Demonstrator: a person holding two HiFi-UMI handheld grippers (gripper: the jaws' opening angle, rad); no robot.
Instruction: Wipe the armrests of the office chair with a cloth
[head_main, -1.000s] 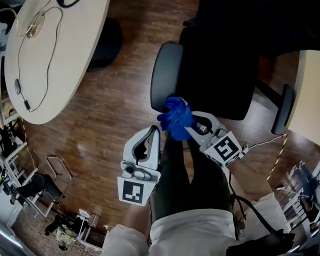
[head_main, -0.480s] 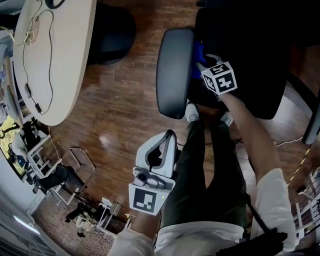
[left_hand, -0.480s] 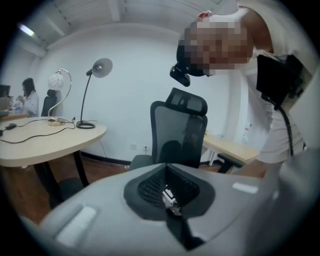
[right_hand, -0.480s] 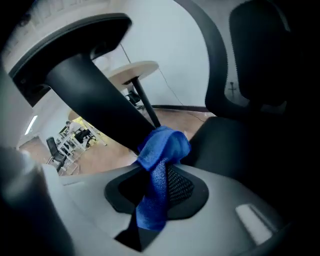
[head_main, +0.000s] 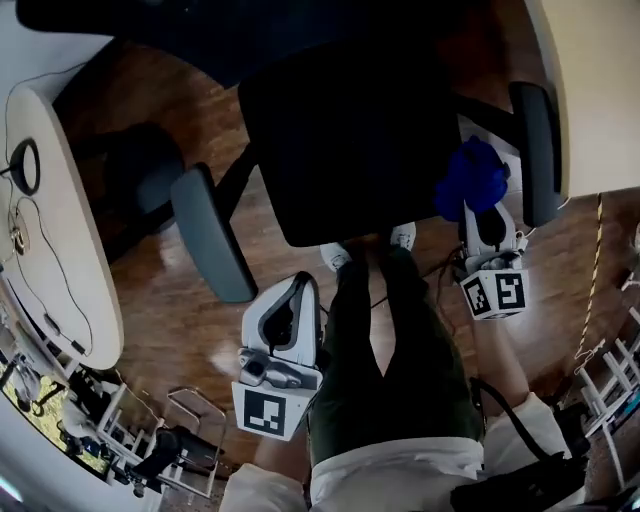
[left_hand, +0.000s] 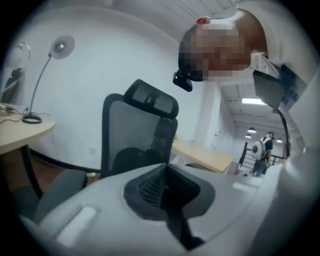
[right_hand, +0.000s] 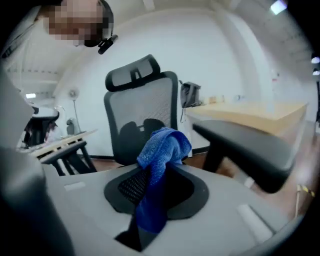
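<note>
The black office chair (head_main: 350, 130) stands in front of me, seat dark, backrest (right_hand: 142, 115) of mesh. Its grey left armrest (head_main: 212, 232) is at the left of the head view, the right armrest (head_main: 535, 150) at the far right. My right gripper (head_main: 478, 208) is shut on a bunched blue cloth (head_main: 472, 178), (right_hand: 160, 150), which hangs just inside the right armrest (right_hand: 245, 145), apart from it. My left gripper (head_main: 290, 292) is held low by the person's leg, away from the chair. Its jaws (left_hand: 167, 187) are shut with nothing between them.
An oval white table (head_main: 60, 250) with cables and a lamp base stands at the left. A pale desk (head_main: 600, 90) runs close along the right armrest. The person's legs (head_main: 390, 330) and shoes reach under the seat. Yellow-black tape (head_main: 590, 280) crosses the wooden floor at right.
My right gripper has carried the blue cloth from the left armrest across to the right armrest. The head view has swung right. The left gripper stays low by the leg.
</note>
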